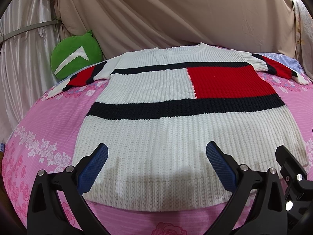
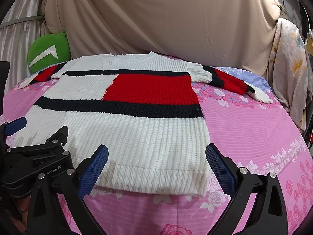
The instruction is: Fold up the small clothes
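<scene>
Left wrist view: I've got both grippers wide open, holding nothing, over the hem of the sweater.

The white ribbed-knit sweater w/ black bands and a red block (image 1: 166,129) lies flat, front up, on the pink rose-print bedsheet (image 1: 49,125), collar at the far side, both sleeves spread out to the sides. My left gripper (image 1: 156,164) hovers above the hem, blue textured pads (image 1: 93,168) apart w/ white knit showing between them; can't tell if they touch the fabric. My right gripper (image 2: 156,164) sits just beside it, over the hem's right corner, its right pad above bare sheet past the sweater edge. A green round plush cushion w/ a white chevron mark (image 1: 75,55) rests by the left sleeve, against the beige draped curtain (image 1: 176,13).
</scene>
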Demonstrator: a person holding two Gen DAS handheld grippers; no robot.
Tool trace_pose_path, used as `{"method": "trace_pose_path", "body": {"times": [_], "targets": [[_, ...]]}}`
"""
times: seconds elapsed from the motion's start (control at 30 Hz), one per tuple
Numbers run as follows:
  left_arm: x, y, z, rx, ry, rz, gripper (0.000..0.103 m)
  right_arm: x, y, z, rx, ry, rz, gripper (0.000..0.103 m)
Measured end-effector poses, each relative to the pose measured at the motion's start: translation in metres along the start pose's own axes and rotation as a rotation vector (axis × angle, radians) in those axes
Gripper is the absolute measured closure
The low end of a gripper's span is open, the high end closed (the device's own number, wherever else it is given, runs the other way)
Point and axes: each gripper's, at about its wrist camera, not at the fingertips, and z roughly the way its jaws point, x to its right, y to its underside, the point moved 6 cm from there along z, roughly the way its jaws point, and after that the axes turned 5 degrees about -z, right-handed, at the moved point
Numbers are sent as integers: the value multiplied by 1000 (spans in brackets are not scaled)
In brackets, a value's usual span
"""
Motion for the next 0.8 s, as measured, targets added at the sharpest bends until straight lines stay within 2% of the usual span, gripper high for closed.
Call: {"method": "trace_pose_path", "body": {"times": [0.7,0.8], "targets": [[0,0,0,0,0,1,5,-1,0,0,-1,-4,3,5],[2,-1,0,-5,25,-5,5,1,0,3,-21,-58,23,5]]}}
